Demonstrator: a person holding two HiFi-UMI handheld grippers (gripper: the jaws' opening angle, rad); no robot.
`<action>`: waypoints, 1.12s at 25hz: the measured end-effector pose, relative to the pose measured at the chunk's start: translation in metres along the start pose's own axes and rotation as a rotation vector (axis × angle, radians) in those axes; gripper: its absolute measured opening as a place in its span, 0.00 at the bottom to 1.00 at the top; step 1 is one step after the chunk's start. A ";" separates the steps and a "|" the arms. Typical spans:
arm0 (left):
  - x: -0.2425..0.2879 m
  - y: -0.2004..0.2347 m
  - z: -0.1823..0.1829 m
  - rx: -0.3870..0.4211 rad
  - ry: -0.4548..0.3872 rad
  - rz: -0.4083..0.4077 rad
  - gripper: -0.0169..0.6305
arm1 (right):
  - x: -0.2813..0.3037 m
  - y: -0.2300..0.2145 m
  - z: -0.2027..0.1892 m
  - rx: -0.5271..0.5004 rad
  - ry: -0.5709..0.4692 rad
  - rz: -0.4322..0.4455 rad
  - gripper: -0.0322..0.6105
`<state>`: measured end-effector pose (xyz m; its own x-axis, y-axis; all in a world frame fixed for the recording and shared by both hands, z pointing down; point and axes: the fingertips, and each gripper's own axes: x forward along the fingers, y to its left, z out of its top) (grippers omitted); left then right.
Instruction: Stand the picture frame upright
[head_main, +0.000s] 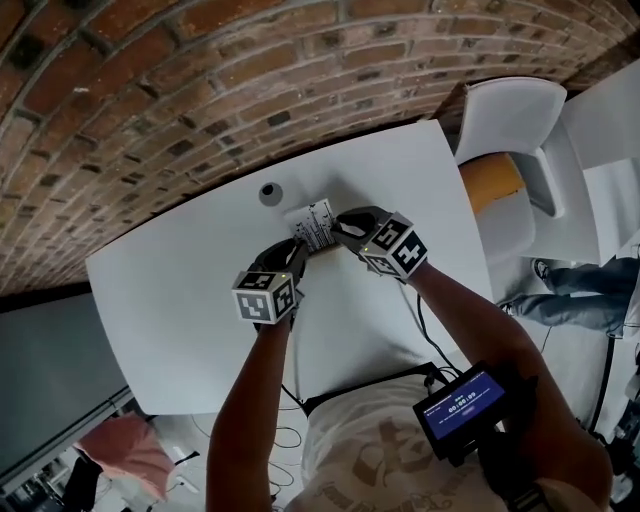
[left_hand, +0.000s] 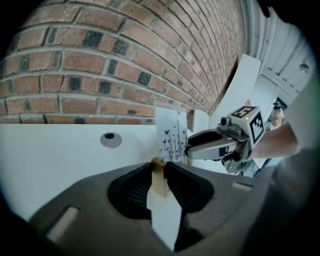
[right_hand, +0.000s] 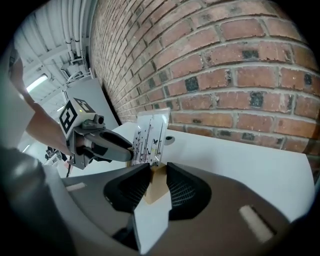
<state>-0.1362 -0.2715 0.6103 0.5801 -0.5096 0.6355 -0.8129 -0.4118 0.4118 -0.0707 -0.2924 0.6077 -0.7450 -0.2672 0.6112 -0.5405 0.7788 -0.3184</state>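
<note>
The picture frame (head_main: 313, 226) is a clear panel printed with black butterflies and stems, set in a pale wooden base. It stands about upright on the white table (head_main: 180, 290), near the far edge by the brick wall. My left gripper (head_main: 298, 262) is shut on one end of the wooden base (left_hand: 160, 179), with the panel (left_hand: 172, 137) rising just beyond the jaws. My right gripper (head_main: 345, 228) is shut on the base's other end (right_hand: 156, 184), below the panel (right_hand: 150, 134). Each gripper view shows the other gripper, the right gripper (left_hand: 192, 149) and the left gripper (right_hand: 129, 150), at the frame's opposite side.
A round grey cable grommet (head_main: 270, 193) sits in the table just left of the frame. The brick wall (head_main: 200, 80) runs close behind. At the right stand a white chair (head_main: 510, 120) with an orange pad (head_main: 490, 178) and a person's legs (head_main: 575, 295). Cables hang off the near table edge.
</note>
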 end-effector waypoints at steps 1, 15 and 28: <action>0.005 0.003 0.005 -0.001 -0.006 0.004 0.18 | 0.003 -0.006 0.003 -0.005 -0.001 -0.001 0.23; 0.057 0.048 0.060 0.118 -0.025 0.061 0.18 | 0.036 -0.076 0.044 -0.093 -0.075 -0.064 0.23; 0.087 0.074 0.094 0.246 -0.061 0.143 0.18 | 0.054 -0.113 0.073 -0.271 -0.131 -0.164 0.23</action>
<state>-0.1412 -0.4178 0.6345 0.4684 -0.6174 0.6320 -0.8541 -0.4995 0.1450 -0.0781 -0.4364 0.6233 -0.7101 -0.4581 0.5347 -0.5468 0.8372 -0.0090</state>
